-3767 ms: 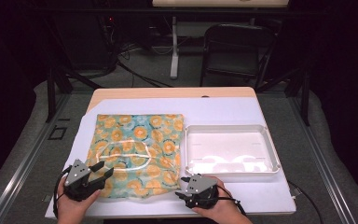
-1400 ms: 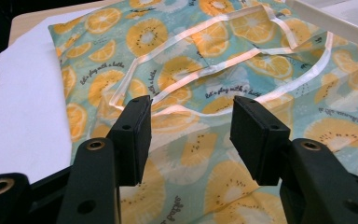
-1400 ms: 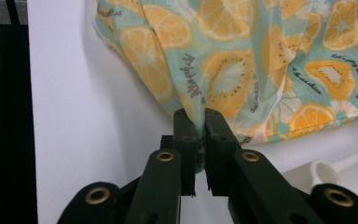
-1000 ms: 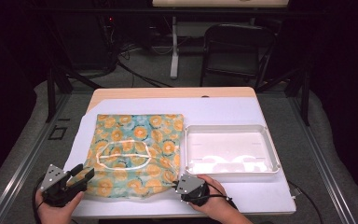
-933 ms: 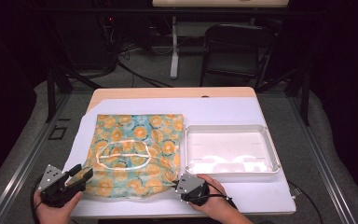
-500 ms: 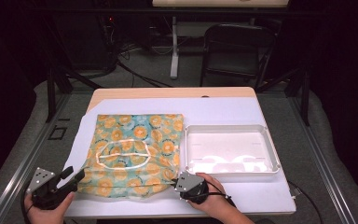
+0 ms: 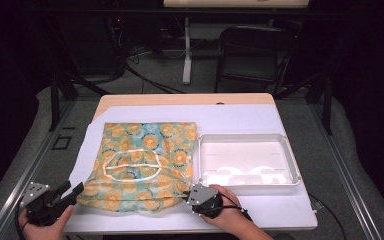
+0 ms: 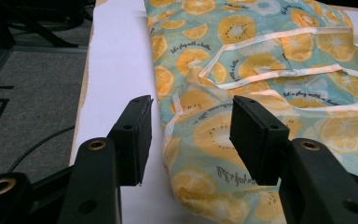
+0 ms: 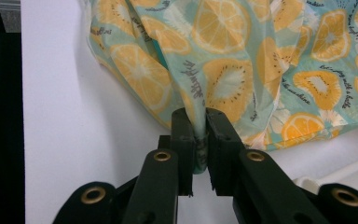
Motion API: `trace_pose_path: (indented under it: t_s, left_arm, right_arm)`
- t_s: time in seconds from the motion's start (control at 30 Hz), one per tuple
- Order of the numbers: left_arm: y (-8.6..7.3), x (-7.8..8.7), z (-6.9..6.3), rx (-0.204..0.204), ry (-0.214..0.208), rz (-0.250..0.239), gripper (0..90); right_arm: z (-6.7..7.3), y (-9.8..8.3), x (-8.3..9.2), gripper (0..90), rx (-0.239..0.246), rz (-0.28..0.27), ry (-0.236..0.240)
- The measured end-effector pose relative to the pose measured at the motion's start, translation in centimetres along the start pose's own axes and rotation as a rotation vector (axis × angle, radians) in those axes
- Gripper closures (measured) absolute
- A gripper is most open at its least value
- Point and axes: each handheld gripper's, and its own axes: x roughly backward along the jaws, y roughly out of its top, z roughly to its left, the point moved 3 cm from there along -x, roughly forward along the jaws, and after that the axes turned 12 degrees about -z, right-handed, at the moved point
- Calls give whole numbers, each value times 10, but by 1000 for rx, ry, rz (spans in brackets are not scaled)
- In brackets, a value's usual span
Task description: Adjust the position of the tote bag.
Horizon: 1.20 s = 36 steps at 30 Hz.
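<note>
Your right tongs (image 9: 199, 140) pinch the fruit-print bag (image 7: 145, 165) at its near right corner; your left tongs (image 8: 186, 135), jaws apart, straddle its near left corner by the counter's (image 7: 260, 117) left edge.

- A white tray (image 7: 290, 165) sits on the right of the table (image 7: 180, 99).
- A white sheet (image 7: 240, 120) covers most of the tabletop.
- A dark chair (image 7: 252, 50) stands beyond the far edge.

R tool (image 9: 200, 126) | easing open, fabric bag (image 9: 242, 56) corner pinched btw jaws
</note>
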Motion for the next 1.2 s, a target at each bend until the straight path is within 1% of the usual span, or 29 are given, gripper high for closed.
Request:
trace_pose_path:
  t_s: [0.1, 0.17, 0.2, 0.27, 0.33, 0.47, 0.5, 0.6, 0.77, 0.93, 1.03, 1.1, 1.2]
  left_arm:
    - [-1, -1, -1, 7, -6, 10, 487]
    - [-3, -2, -1, 13, -11, 31, 487]
    - [-3, -3, -2, 15, -13, 33, 488]
    - [-4, -4, -2, 19, -18, 46, 487]
    - [-5, -5, -2, 21, -24, 66, 487]
    - [-7, -7, -2, 24, -26, 84, 487]
    - [-7, -7, -2, 26, -28, 92, 487]
    - [-8, -8, -2, 28, -31, 99, 487]
    - [-10, -9, -1, 46, -34, 111, 486]
    - [-12, -11, -1, 59, -40, 121, 485]
    - [-13, -12, -1, 66, -41, 129, 485]
    - [-14, -13, -1, 63, -47, 139, 493]
    - [-16, -14, 0, 98, -56, 149, 505]
  right_arm:
    - [0, 0, 0, 817, -2, -2, 0]
    - [0, 0, 0, 813, 0, 1, 0]
    - [1, 0, -1, 808, -10, -11, -3]
    - [0, 0, 0, 801, -1, 2, -2]
    - [0, 0, 0, 798, -3, 2, -1]
    - [0, -1, -1, 791, -2, 3, 2]
    - [0, -1, 0, 789, 4, 11, 2]
    - [0, -1, -1, 784, 1, 9, 4]
    - [0, -1, -1, 774, 4, 12, 5]
    - [1, -2, -2, 763, -4, 9, 3]
    - [1, -2, -2, 757, 2, 18, 6]
    - [1, -2, -2, 753, 1, 18, 8]
    - [1, -2, -2, 744, -2, 20, 3]
